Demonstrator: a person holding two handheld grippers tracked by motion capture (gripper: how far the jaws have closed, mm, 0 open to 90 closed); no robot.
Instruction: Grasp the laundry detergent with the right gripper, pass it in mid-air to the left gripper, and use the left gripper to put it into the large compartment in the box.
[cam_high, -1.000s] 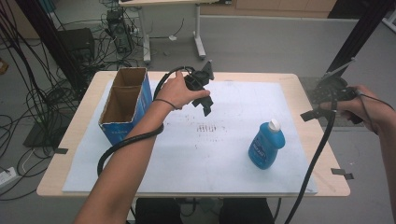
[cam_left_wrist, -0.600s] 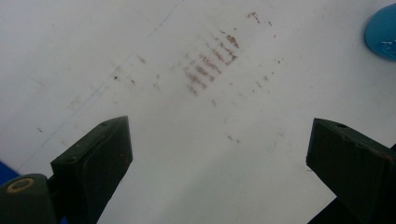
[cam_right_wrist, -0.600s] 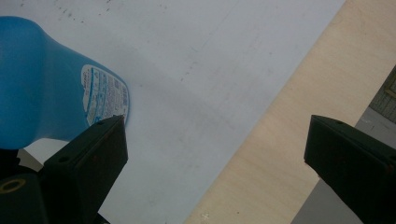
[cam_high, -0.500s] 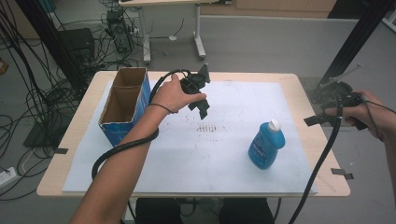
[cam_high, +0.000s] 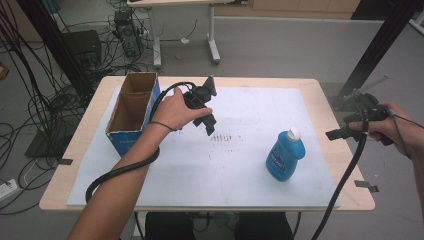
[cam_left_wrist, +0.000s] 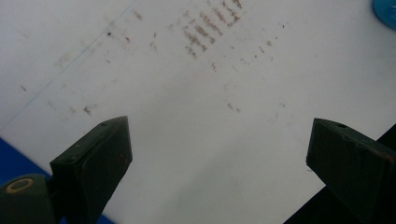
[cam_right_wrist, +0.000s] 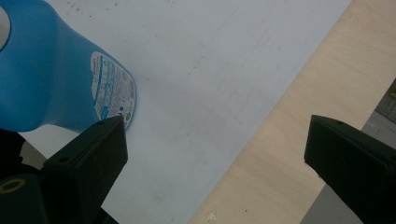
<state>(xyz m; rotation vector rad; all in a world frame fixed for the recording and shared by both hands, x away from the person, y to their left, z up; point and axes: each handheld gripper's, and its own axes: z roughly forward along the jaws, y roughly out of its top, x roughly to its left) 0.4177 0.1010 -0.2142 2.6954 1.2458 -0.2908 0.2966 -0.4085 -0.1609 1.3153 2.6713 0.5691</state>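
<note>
**Both claws released, bottle untouched on the mat**

Left claw (cam_high: 207, 112) is hanging over the white mat (cam_high: 250, 165) mid-desk, just right of the open cardboard box (cam_high: 131, 112); jaws are standing wide apart in the left gripper view, nothing between them. Right claw (cam_high: 345, 131) is hovering off the right edge of the desk (cam_high: 345, 165), jaws also spread, gripping nothing.

Blue bottle (cam_high: 284, 155) is lying on the mat, right of centre, white cap (cam_high: 293, 133) pointing far. It is sitting apart from both claws, nearer the right one; in the right gripper view its labelled body (cam_right_wrist: 51, 79) is showing at upper left.

Handling, my guess: smooth plastic, so probably slippery; walls likely giving a bit under squeeze. Fill level not visible, so weight unknown. Best hold is looking like the narrower waist below the cap, jaws across the flat faces, not the rounded base.
</note>
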